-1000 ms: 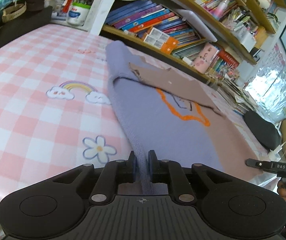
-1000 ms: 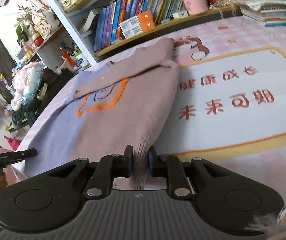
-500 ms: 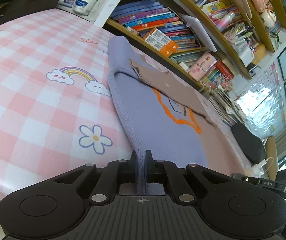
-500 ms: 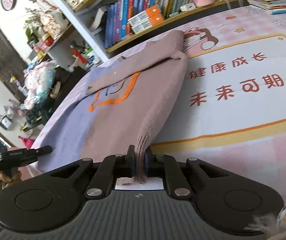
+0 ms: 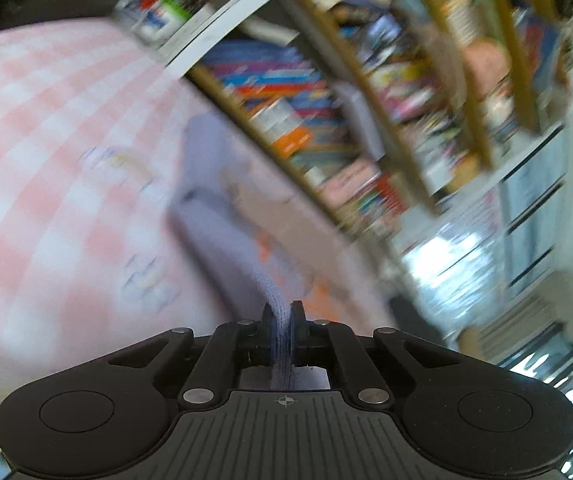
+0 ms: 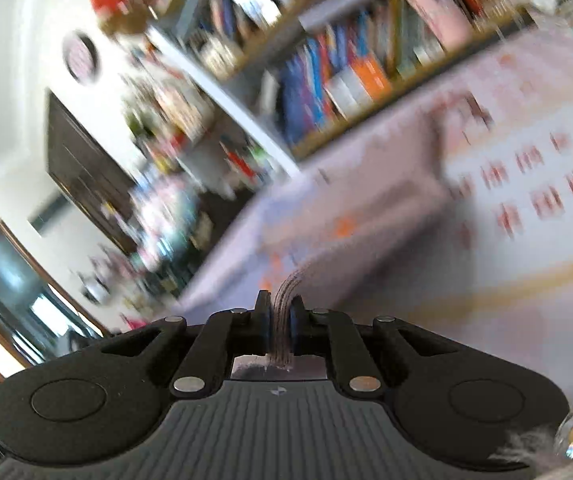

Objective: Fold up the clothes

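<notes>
A knitted sweater, lilac on one half (image 5: 222, 216) and dusty pink on the other (image 6: 398, 208), lies on the pink checked tablecloth (image 5: 46, 128). It has an orange outline on its front. My left gripper (image 5: 282, 312) is shut on the lilac hem, which rises into the jaws. My right gripper (image 6: 280, 308) is shut on the pink hem at the other bottom corner. Both views are blurred by motion.
A wooden bookshelf (image 5: 326, 120) packed with books runs along the far edge of the table. A pen holder (image 5: 166, 12) stands at the far left corner. Red printed characters (image 6: 546, 184) mark the tablecloth to the right of the sweater.
Both grippers closed onto the sweater's bottom hem, then lifted it off the table. Both views have tilted and blurred as the hands rose and turned.
</notes>
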